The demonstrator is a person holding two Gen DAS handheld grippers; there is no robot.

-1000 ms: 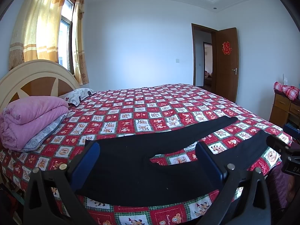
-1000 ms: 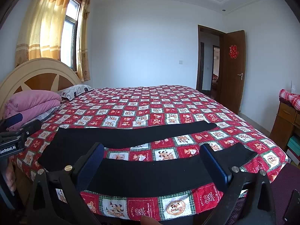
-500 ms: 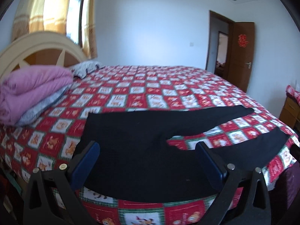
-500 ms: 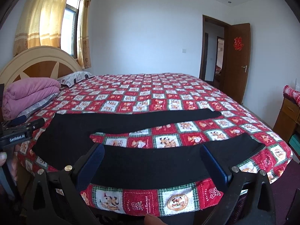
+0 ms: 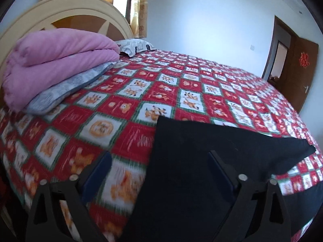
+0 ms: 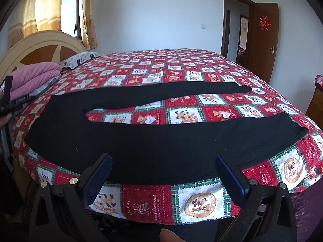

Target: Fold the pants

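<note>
Black pants [image 6: 141,139] lie flat on the bed, waist at the left, the two legs spread apart toward the right. My right gripper [image 6: 161,171] is open and empty, just above the near leg at the bed's front edge. My left gripper [image 5: 159,171] is open and empty, low over the waist end of the pants [image 5: 201,171], with the waistband edge between its fingers. The left gripper's body also shows at the left edge of the right wrist view [image 6: 8,100].
The bed has a red, white and green patchwork cover [image 6: 181,68]. A folded pink quilt [image 5: 56,58] on a grey blanket and a pillow [image 5: 135,46] lie by the headboard [image 5: 66,10]. A brown door [image 6: 262,40] stands open at the back right.
My left gripper has swung left and down toward the waist end of the pants. My right gripper has dropped closer to the near leg. Both stay open.
</note>
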